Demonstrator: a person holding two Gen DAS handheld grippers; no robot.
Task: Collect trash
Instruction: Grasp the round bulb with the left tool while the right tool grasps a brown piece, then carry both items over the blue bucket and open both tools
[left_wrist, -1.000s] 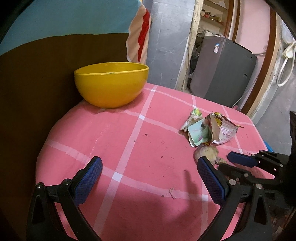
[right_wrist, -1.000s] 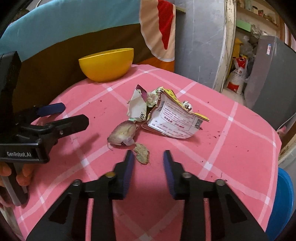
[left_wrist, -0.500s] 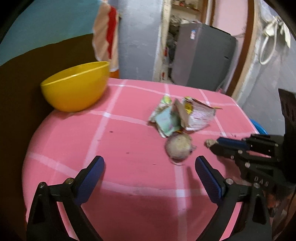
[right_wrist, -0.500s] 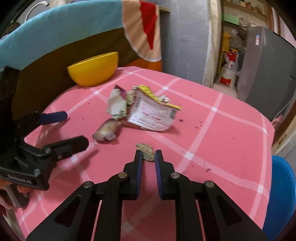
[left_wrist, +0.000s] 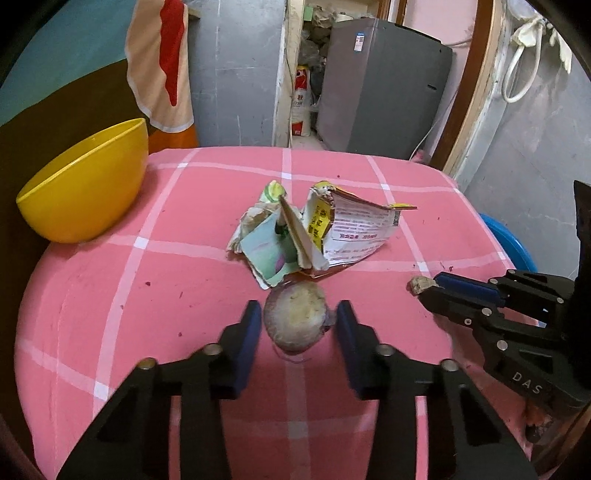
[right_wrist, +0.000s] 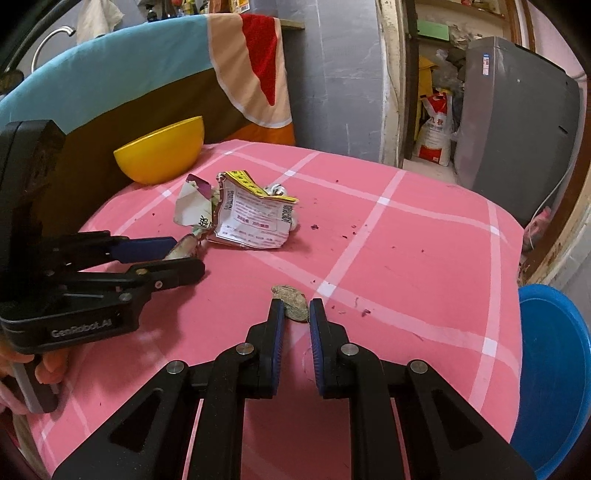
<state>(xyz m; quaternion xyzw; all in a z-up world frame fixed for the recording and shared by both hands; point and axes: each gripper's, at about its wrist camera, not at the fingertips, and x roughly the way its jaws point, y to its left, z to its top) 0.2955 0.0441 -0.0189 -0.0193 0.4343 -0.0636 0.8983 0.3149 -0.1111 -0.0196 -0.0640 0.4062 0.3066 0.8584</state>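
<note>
**Both grippers set on scraps**

The right gripper (right_wrist: 296, 309) is pinched on a small brown scrap (right_wrist: 291, 297), apparently to lift it off the pink cloth (right_wrist: 406, 258). The left gripper (left_wrist: 295, 325) stands partly open — its pads flank the round peel (left_wrist: 295, 320), near but not clearly touching. Torn wrappers (left_wrist: 317, 232) lie just beyond; the yellow bowl (left_wrist: 85, 184), the likely bin, sits well apart.
</note>
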